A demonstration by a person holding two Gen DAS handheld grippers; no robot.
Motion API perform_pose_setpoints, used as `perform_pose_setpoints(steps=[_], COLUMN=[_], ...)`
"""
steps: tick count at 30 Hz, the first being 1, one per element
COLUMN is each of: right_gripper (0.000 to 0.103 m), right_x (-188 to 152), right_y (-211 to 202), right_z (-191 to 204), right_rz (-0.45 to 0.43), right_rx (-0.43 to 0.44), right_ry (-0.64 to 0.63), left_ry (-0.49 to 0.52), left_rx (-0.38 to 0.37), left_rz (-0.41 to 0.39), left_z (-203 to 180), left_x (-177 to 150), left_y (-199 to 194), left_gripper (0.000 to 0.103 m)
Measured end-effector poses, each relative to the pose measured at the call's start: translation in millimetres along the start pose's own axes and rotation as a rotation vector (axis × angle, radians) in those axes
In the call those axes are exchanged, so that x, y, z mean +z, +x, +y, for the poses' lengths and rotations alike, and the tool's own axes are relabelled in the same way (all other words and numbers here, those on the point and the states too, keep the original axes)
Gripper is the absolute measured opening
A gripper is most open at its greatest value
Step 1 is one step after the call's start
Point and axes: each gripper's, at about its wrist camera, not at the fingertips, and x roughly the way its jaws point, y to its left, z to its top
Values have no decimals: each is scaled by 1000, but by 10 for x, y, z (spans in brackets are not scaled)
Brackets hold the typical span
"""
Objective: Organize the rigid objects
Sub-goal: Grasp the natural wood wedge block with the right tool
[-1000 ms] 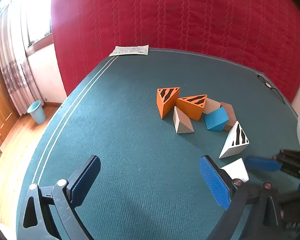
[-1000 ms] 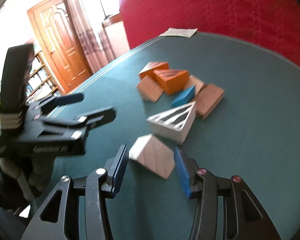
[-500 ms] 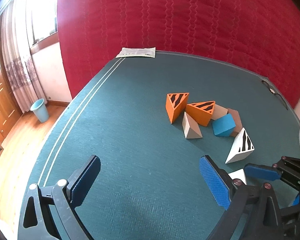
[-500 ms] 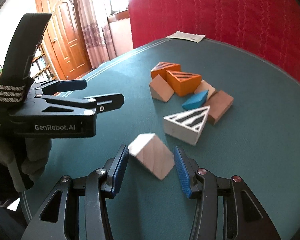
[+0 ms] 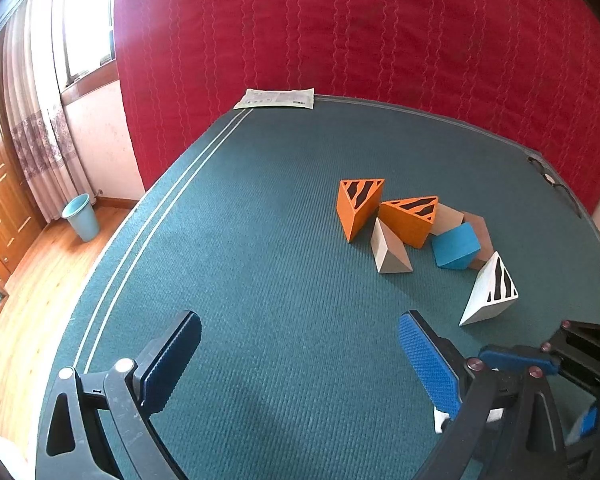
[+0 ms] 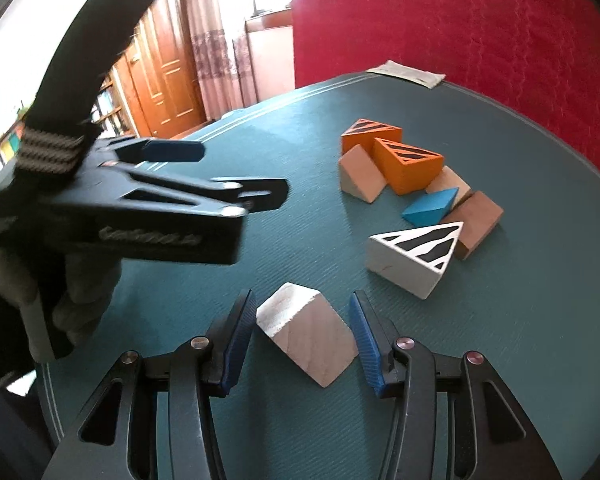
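Note:
A pale wooden prism block [image 6: 306, 338] lies on the green table between the pads of my right gripper [image 6: 302, 332], which is open around it with small gaps on both sides. A white zebra-striped wedge [image 6: 414, 256] lies just beyond it. Further off sit two orange striped wedges [image 6: 404, 162], a plain wood wedge [image 6: 360, 178], a blue wedge [image 6: 430, 206] and a brown block [image 6: 474, 218]. My left gripper [image 5: 300, 360] is open and empty above bare table; the cluster [image 5: 408, 220] lies ahead to its right. In the right wrist view it [image 6: 236, 172] hovers at left.
A paper sheet [image 5: 278, 98] lies at the table's far edge against the red quilted backdrop [image 5: 380, 40]. A blue bin [image 5: 80, 216] stands on the wooden floor at left. The table's left edge has pale stripe lines [image 5: 160, 208].
Both grippers have drawn back from the cluster toward the near edge. The pale block stays between the right gripper's pads. The left gripper has risen in the right wrist view.

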Motion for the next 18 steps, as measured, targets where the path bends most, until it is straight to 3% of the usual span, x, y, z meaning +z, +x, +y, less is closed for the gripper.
perform_pose_setpoints(steps=[7, 15, 18], right_gripper=[51, 51, 58], right_x=[-31, -198, -262], right_y=[-17, -180, -245], right_z=[65, 32, 19], right_rz=[4, 29, 39], right_rx=[-8, 23, 62], right_ry=[-35, 36, 58], left_ry=[5, 9, 12], left_rx=[6, 3, 3], left_rz=[-9, -8, -10], left_z=[-8, -17, -37], left_x=[15, 20, 18], left_y=[-31, -37, -44], left_gripper=[101, 101, 101])
